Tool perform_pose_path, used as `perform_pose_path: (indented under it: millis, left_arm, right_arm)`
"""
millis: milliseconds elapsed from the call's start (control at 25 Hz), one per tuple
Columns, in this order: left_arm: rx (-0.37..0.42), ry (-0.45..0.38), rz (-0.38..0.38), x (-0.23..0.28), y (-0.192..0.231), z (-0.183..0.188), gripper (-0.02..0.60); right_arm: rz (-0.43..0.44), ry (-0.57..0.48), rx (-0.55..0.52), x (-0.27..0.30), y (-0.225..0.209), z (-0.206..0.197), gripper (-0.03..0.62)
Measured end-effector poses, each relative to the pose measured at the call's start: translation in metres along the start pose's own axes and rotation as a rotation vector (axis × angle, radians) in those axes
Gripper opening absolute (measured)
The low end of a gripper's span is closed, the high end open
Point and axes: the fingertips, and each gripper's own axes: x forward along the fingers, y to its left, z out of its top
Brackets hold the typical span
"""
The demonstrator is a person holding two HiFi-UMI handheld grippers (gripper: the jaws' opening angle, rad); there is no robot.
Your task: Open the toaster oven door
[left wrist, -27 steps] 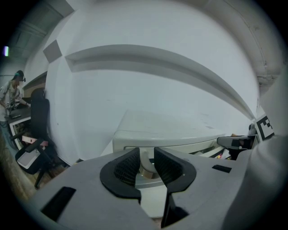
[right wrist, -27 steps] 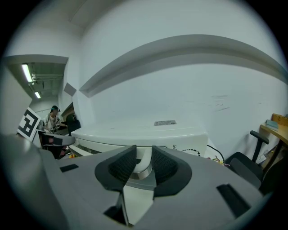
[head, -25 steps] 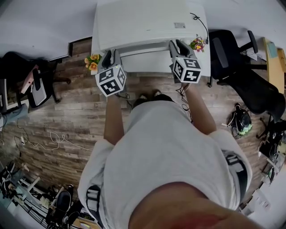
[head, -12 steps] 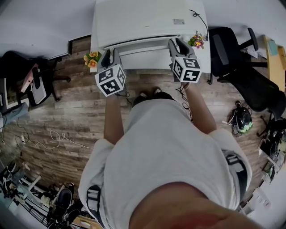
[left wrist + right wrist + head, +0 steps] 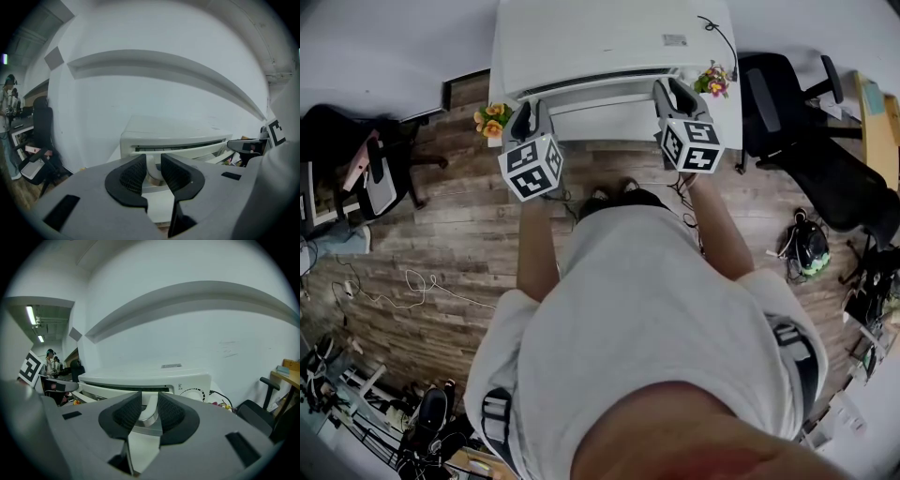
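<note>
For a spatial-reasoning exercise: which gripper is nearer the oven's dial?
Right. The right gripper holds the handle beside the dial; the left gripper holds its far end.

The oven [image 5: 609, 37] runs off the head view's upper edge, and its label [image 5: 676, 40] is too small to read. The handle [image 5: 153, 171] shows only a sliver where the left gripper [image 5: 152, 158] pinches it, same inside the right gripper [image 5: 149, 398]. The dial [image 5: 193, 393] sits half hidden behind that jaw.
</note>
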Motion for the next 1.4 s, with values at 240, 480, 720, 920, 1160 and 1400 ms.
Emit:
perform_pose_path:
  millis: [240, 480, 720, 920, 1160, 1400]
  left_arm:
    - [0.003, 0.002, 0.000, -0.003, -0.001, -0.002, 0.104]
    - [0.014, 0.012, 0.000, -0.005, -0.002, -0.007, 0.104]
    - [0.017, 0.016, 0.003, -0.010, -0.004, -0.011, 0.104]
    - [0.019, 0.021, 0.005, -0.015, -0.004, -0.015, 0.104]
    - [0.023, 0.033, 0.003, -0.019, -0.004, -0.020, 0.104]
    - [0.018, 0.041, 0.000, -0.023, -0.006, -0.026, 0.104]
  right_arm:
    - [-0.002, -0.004, 0.000, -0.003, 0.000, -0.003, 0.095]
    - [-0.001, -0.001, -0.004, -0.007, 0.001, -0.007, 0.097]
    - [-0.002, 0.001, -0.006, -0.012, 0.002, -0.010, 0.097]
    - [-0.002, 0.004, -0.007, -0.017, 0.004, -0.014, 0.098]
    - [-0.002, 0.009, -0.007, -0.021, 0.005, -0.019, 0.100]
    - [0.002, 0.015, -0.004, -0.026, 0.005, -0.024, 0.103]
